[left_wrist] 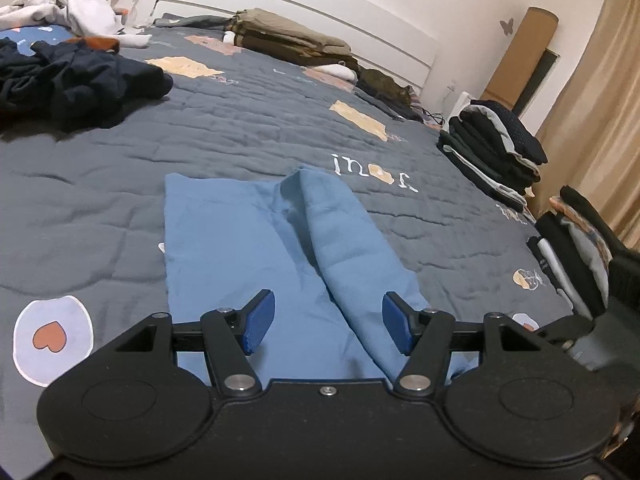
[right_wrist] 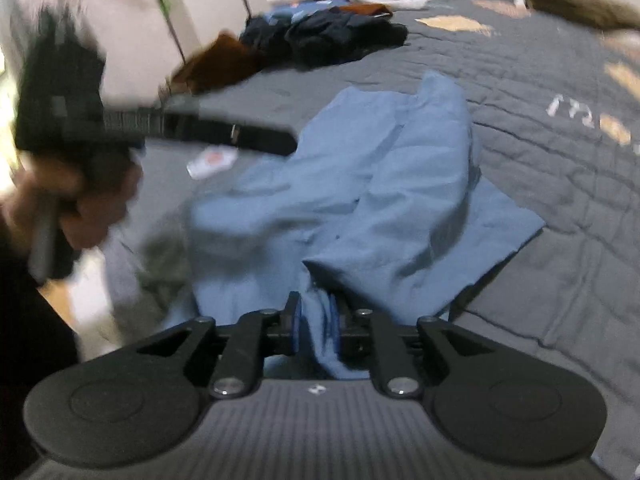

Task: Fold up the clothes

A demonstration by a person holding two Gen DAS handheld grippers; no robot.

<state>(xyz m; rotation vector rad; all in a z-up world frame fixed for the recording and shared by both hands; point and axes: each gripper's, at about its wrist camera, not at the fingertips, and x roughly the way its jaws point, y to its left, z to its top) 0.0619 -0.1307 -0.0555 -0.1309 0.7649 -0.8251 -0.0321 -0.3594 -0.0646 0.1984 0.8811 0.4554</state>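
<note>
Blue garment [left_wrist: 248,240] lies spread on the grey quilted bed [left_wrist: 240,120], near edge, one flap folded over along its right side. Left gripper [left_wrist: 328,324] hovers just above it, jaws wide, nothing between them. Right gripper [right_wrist: 316,328] has its jaws narrow, clamped on a bunched fold of the blue garment. Dark clothes pile [left_wrist: 72,80] far left; folded stacks [left_wrist: 496,152] right.

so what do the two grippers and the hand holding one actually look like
Both are matte black. The left gripper has two blue ribbed pads on black linkage arms with silver pivot bolts and round side discs. The right gripper matches, with a ribbed grey body panel. The person's left hand emerges from a dark sleeve.
</note>
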